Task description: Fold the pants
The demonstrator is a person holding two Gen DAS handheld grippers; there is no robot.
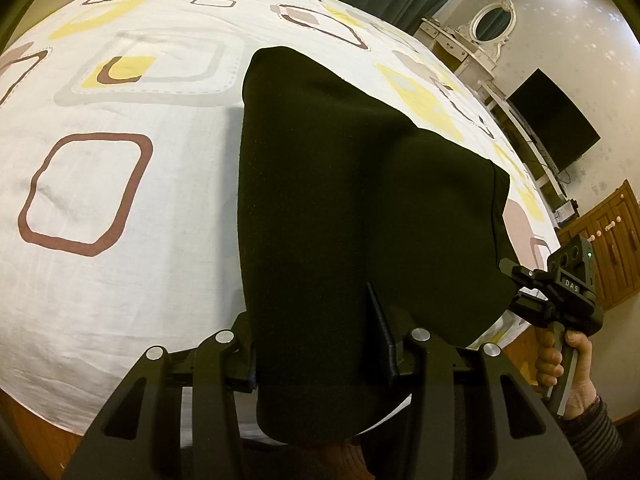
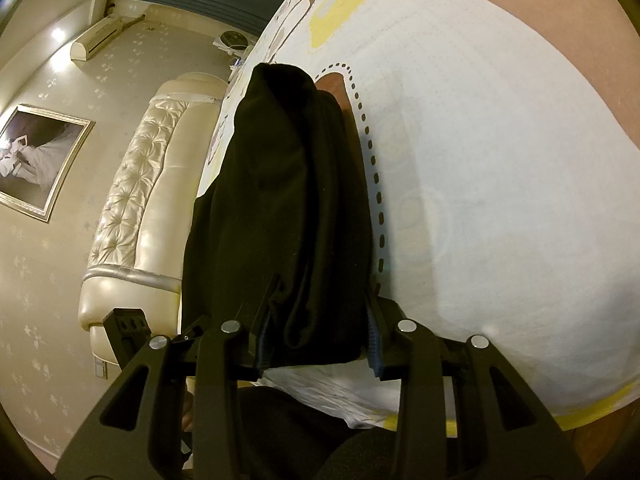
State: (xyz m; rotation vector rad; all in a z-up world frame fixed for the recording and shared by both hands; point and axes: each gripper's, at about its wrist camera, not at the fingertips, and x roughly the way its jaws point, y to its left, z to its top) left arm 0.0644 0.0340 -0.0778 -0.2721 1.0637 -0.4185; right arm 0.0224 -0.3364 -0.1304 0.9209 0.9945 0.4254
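The black fabric pants (image 1: 340, 200) lie folded on the white patterned bed sheet (image 1: 140, 240), reaching the bed's near edge. The left hand-held gripper (image 1: 320, 360) clamps 1 end; the right hand-held gripper (image 2: 320, 344), seen near the right corner, clamps the other.

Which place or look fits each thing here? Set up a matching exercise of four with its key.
Things:
1. pants
2. bed sheet
3. television
4. headboard

Descriptions:
A. cream, tufted, against the wall
B. black cloth between the fingers of both the left gripper and the right gripper
C. dark screen on the wall beyond the bed
D. white with yellow and brown squares

Pairs: 1-B, 2-D, 3-C, 4-A
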